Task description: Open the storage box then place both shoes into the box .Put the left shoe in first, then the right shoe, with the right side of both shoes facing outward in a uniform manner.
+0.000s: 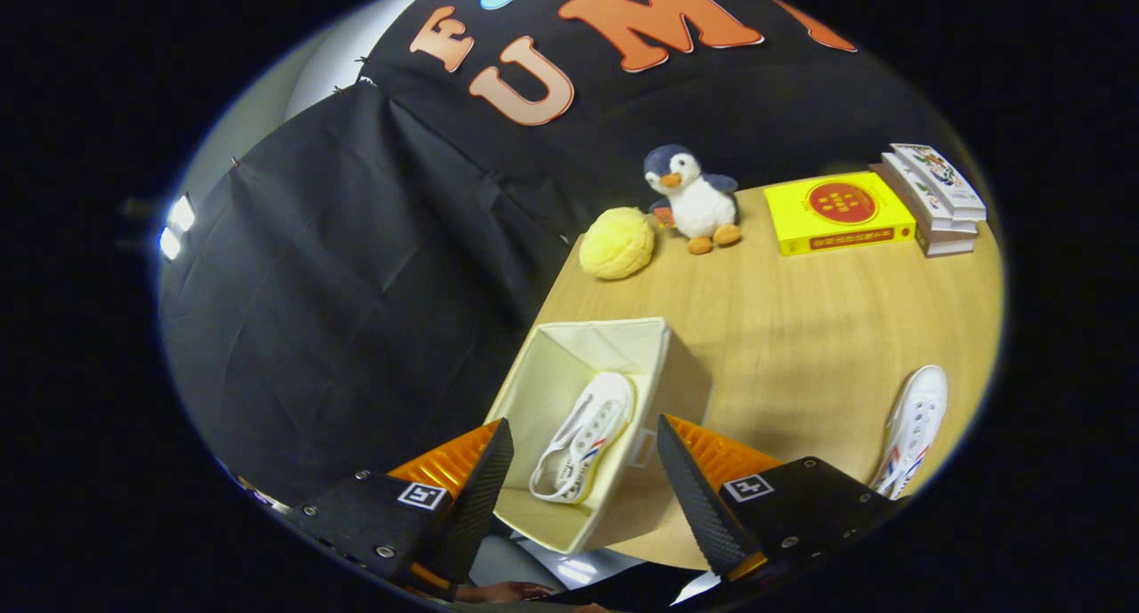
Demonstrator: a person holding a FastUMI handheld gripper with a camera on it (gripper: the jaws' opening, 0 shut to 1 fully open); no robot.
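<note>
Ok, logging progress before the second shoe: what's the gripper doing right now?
Gripper: open, holding nothing, above the storage box with one shoe inside.

Shoe (583, 435) in box (569, 364)

**One shoe boxed, one on the table**

The cream fabric storage box with soft square walls (614, 346) stands open at the near corner of the table, its mouth turned up; inside it a white canvas lace-up shoe with red and blue side stripes (583, 437) lies on its side, toe pointing away, heel nearest, laces and striped flank showing; the matching second white canvas shoe (913, 426) rests on the bare wood well apart from the box, off to the right, toe pointing away, its striped side visible near the heel.
</note>
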